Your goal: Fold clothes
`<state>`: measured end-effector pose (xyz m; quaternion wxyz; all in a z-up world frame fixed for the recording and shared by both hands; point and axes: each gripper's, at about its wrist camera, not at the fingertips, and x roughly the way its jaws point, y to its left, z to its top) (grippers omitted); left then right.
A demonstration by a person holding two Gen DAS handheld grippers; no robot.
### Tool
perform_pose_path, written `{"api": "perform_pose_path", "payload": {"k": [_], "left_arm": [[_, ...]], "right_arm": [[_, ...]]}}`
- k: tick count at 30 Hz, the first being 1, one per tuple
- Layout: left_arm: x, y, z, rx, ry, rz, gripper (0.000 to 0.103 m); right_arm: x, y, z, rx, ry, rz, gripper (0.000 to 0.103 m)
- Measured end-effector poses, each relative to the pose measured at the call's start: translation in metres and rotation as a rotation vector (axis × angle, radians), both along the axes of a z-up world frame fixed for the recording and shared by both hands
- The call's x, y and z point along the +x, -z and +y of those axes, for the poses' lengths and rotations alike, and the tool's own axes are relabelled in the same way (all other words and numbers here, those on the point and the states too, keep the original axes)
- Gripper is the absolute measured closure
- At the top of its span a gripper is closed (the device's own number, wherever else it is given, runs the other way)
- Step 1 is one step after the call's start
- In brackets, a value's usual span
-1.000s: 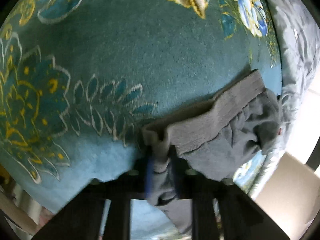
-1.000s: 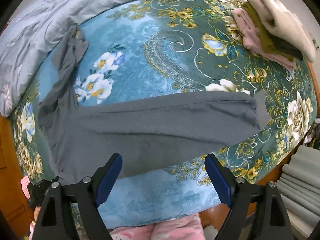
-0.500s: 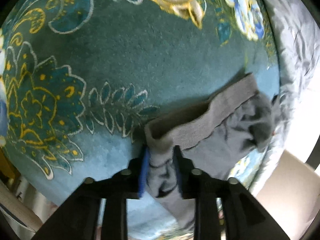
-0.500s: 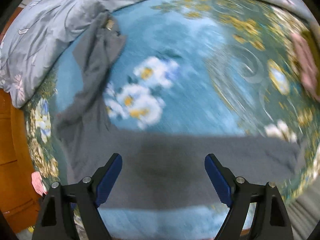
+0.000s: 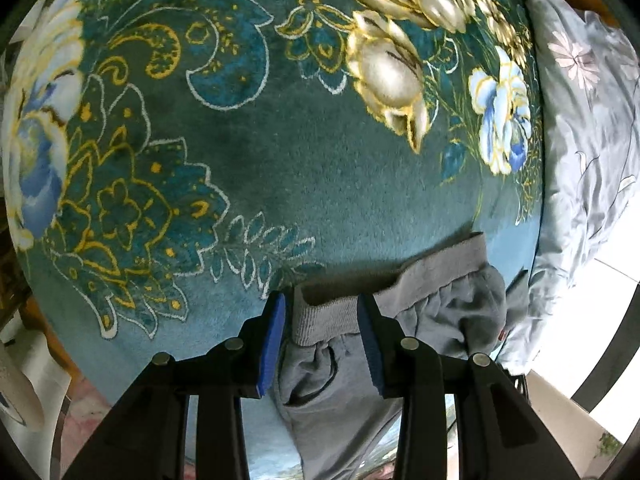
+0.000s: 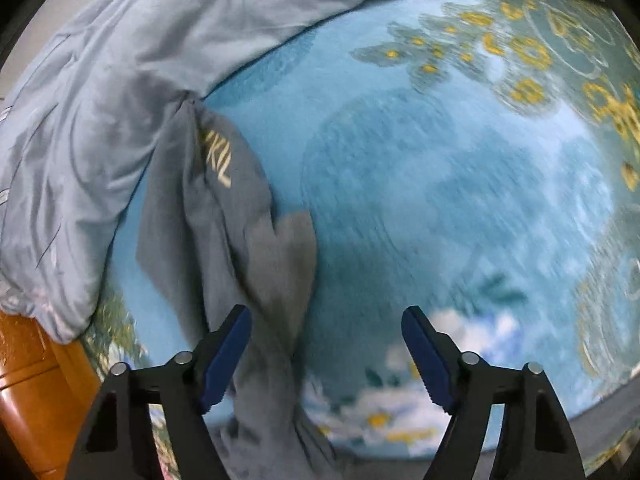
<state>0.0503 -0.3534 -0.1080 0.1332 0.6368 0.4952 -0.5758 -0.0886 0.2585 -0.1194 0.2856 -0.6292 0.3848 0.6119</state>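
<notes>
Straddling the grey trousers (image 5: 420, 320) waistband, my left tool (image 5: 322, 328) just spread, pads off; right tool (image 6: 326, 350) (wide, just narrowing) over blue bedspread (image 6: 440, 180), empty

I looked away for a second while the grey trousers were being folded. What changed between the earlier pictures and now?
The left gripper let go: its jaws have just been opening, and the ribbed waistband now lies loose between them. The right gripper swept from the flat trouser leg down to the crumpled leg by the pale quilt, its jaws closing slightly, gripping nothing. The trousers stayed on the floral blanket.
</notes>
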Motion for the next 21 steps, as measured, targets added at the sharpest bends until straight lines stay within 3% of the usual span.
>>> {"api": "perform_pose_path", "payload": {"k": [3,6,9,11,12,17,21], "left_arm": [[-0.002,0.0,0.001,-0.008,0.012,-0.005,0.065],[-0.006,0.001,0.005,-0.011,0.027,-0.015,0.065],[-0.013,0.0,0.012,-0.003,0.055,-0.013,0.065],[-0.017,-0.003,0.017,-0.008,0.078,-0.008,0.065],[-0.019,-0.004,0.019,-0.008,0.087,-0.005,0.065],[-0.027,-0.007,0.031,0.007,0.111,0.005,0.065],[-0.035,-0.005,0.046,0.031,0.146,0.01,0.065]], "right_arm": [[-0.014,0.013,0.003,0.006,0.009,0.0,0.036],[-0.024,0.025,0.004,-0.013,0.023,0.002,0.059],[-0.036,0.036,-0.002,-0.043,-0.021,0.002,0.062],[-0.042,0.039,-0.011,-0.053,-0.067,-0.011,0.077],[-0.044,0.04,-0.015,-0.057,-0.084,-0.015,0.092],[-0.036,0.009,-0.014,-0.033,-0.099,0.042,0.094],[-0.004,-0.049,0.014,0.088,-0.154,0.084,0.094]]}}
